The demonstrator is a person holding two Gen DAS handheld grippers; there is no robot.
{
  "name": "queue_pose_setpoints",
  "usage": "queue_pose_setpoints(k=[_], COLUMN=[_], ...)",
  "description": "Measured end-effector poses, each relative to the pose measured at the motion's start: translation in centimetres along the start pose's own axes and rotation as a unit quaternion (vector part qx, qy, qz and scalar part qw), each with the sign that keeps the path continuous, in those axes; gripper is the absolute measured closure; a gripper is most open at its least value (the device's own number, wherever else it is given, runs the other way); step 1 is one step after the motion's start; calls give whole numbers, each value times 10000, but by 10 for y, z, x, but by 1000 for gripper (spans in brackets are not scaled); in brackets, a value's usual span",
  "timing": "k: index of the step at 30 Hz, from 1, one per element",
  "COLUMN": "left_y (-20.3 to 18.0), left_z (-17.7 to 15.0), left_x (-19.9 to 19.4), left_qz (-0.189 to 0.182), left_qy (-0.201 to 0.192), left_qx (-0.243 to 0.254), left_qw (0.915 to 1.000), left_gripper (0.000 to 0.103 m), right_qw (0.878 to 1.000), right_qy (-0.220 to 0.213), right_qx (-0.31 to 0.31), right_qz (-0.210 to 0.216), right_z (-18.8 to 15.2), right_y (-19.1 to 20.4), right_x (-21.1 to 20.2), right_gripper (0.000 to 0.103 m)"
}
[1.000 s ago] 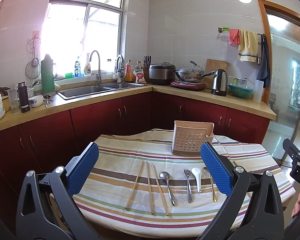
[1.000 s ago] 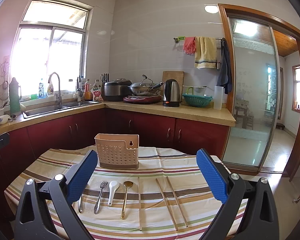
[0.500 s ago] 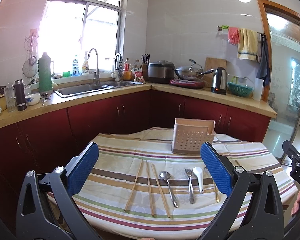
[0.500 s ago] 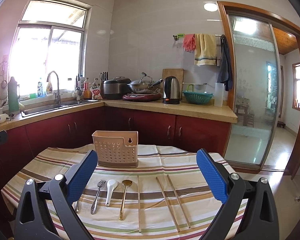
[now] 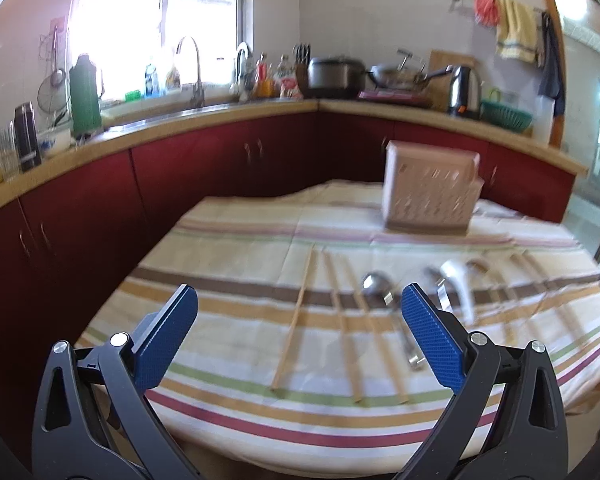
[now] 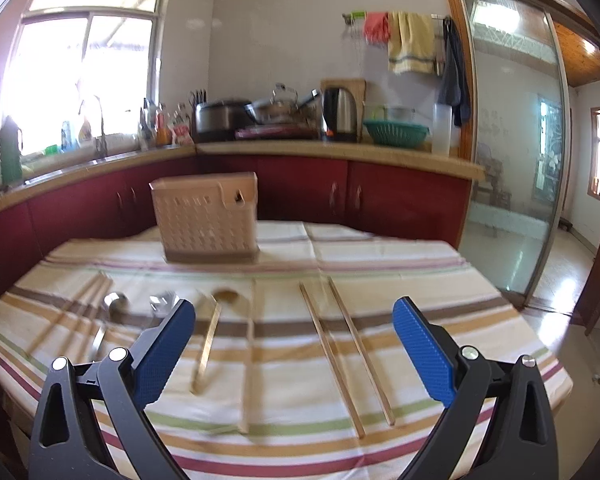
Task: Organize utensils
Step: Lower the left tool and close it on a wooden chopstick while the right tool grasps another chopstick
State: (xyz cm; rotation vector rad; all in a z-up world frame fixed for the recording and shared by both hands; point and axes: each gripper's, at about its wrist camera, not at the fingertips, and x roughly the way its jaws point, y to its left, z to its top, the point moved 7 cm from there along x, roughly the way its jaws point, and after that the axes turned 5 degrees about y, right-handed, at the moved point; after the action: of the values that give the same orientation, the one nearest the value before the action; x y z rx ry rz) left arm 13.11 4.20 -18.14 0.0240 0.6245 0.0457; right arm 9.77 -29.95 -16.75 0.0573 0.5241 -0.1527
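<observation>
A beige perforated utensil holder [image 5: 430, 190] stands at the far side of the striped tablecloth [image 5: 236, 280]; it also shows in the right wrist view [image 6: 208, 218]. Wooden chopsticks [image 5: 296, 318], a steel spoon [image 5: 374, 284] and a white spoon [image 5: 456, 280] lie in a row in front of it. The right wrist view shows a gold spoon [image 6: 212, 336] and more chopsticks [image 6: 348, 348]. My left gripper [image 5: 298, 338] is open and empty above the chopsticks. My right gripper [image 6: 294, 350] is open and empty above the gold spoon and chopsticks.
Red cabinets with a worktop [image 5: 220, 112] run behind the table, with a sink, bottles, a rice cooker, a wok and a kettle [image 6: 338, 110]. A glass sliding door [image 6: 512, 160] stands at the right. The table's near edge lies just below both grippers.
Both grippers have moved forward and down toward the table; the utensils now look larger and closer. Both stay open and empty. The current frames are motion-blurred.
</observation>
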Motion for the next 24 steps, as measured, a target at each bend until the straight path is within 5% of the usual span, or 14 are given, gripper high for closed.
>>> queue_pose_setpoints(k=[13,24], left_y=[29,23], left_z=[-64,-77], left_x=[70,84], left_qz=[384,-191], left_qy=[919,1143], left_qx=[137,-41], left_qw=[9949,9933], left_gripper=[34,61], right_qw=[9991,9987], right_qy=[400,475], right_qx=[126,202], right_qz=[-36,-18], right_z=[-32,-36], right_y=[-18,-24], right_x=[32,40], right_gripper=[7,7])
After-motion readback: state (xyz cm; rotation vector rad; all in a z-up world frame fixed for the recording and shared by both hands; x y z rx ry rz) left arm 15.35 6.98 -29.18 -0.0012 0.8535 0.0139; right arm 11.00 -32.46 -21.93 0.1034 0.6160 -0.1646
